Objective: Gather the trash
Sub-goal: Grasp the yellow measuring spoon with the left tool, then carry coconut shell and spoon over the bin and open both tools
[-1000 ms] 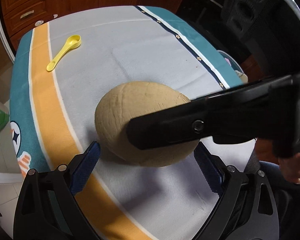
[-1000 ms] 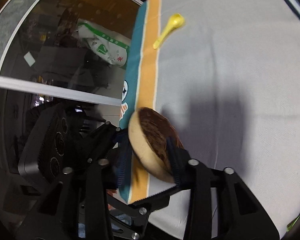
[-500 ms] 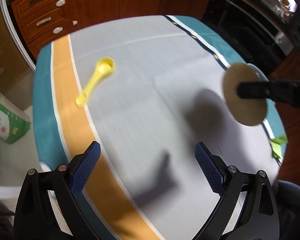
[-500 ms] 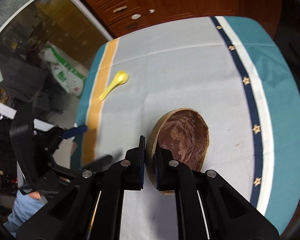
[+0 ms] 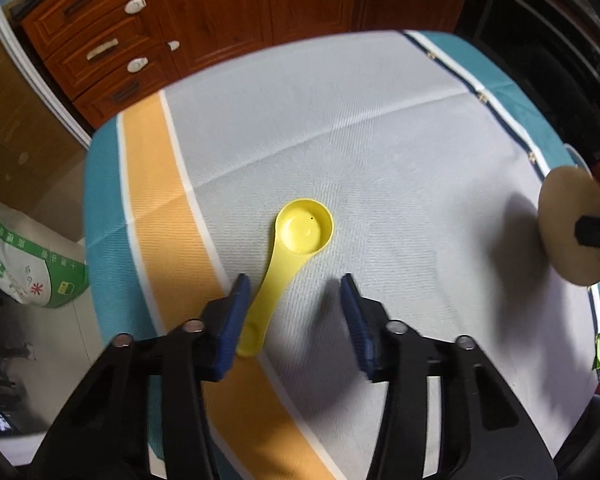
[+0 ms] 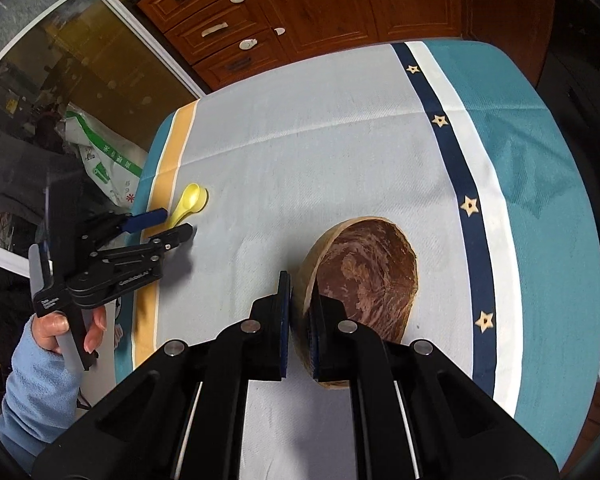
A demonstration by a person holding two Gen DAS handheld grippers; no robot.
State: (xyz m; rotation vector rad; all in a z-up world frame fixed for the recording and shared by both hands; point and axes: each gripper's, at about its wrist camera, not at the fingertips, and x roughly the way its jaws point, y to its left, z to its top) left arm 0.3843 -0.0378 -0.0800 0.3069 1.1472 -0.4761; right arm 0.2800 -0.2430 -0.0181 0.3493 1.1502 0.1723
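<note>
A yellow plastic spoon [image 5: 296,256] lies on the grey tablecloth [image 5: 380,140], bowl pointing away. My left gripper [image 5: 296,292] hangs over its handle, jaws closing. The handle runs between them close to the left pad [image 5: 236,300], with a gap to the right one. In the right wrist view the left gripper [image 6: 172,224] sits at the spoon [image 6: 192,200]. My right gripper [image 6: 302,292] is shut on the rim of a half coconut shell [image 6: 372,276], brown inside and tan outside, held tilted above the cloth. The shell [image 5: 568,224] also shows at the right edge of the left wrist view.
The cloth has an orange stripe [image 5: 160,200] on the left and a navy starred stripe [image 6: 460,184] on the right. Wooden drawers [image 6: 228,28] stand behind the table. A green-and-white bag [image 5: 24,264] lies on the floor. A hand in a blue sleeve [image 6: 36,380] holds the left gripper.
My left gripper left the shell, travelled to the spoon and narrowed its jaws. My right gripper closed on the shell's rim and carried it off toward the table's right side.
</note>
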